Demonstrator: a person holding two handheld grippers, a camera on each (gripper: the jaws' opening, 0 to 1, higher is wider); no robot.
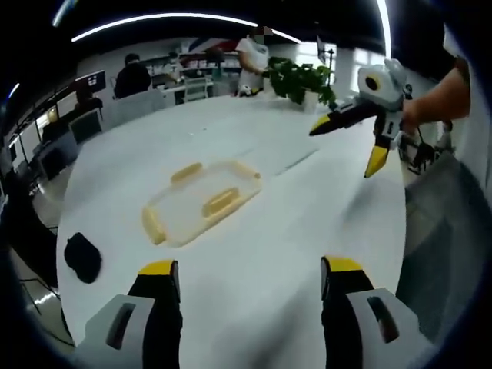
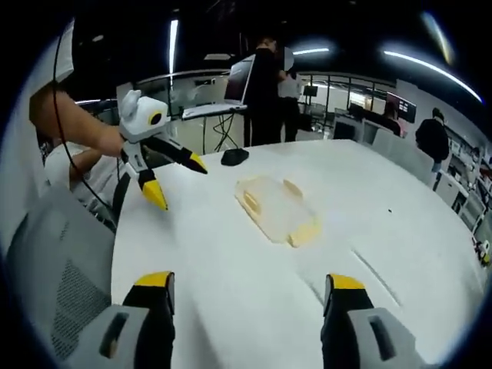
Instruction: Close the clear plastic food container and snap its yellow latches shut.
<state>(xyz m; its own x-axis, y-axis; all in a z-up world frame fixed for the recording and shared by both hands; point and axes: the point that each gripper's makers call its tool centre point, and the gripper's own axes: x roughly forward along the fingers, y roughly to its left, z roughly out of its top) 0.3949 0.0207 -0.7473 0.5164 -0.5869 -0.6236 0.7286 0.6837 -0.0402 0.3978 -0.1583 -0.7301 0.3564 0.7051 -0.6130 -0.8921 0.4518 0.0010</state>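
Container (image 1: 201,204) of clear plastic lies flat on the white counter (image 1: 307,231), out in the middle, and its yellow latches (image 1: 220,201) stick out at its sides. It looks thin and light, so I think it will slide on the smooth counter if it is pushed from one side only. The plastic looks a bit bendy, and a hard squeeze could crack it, so a gentle touch seems best. The latches are the good spots to press, each one pushed down at its outer edge, while the other tongs hold the rim steady. From these pictures I cannot tell if the lid sits fully on. The left tongs (image 1: 250,280) are spread wide and hold nothing. The container lies ahead of them, a little to the left side of that view, well apart from the tips. The right tongs (image 2: 250,292) are spread wide too and hold nothing. In the right gripper view the container (image 2: 277,209) lies ahead, near the middle, also well apart from the tips. Both tongs hang above the counter, one on each side of the container.
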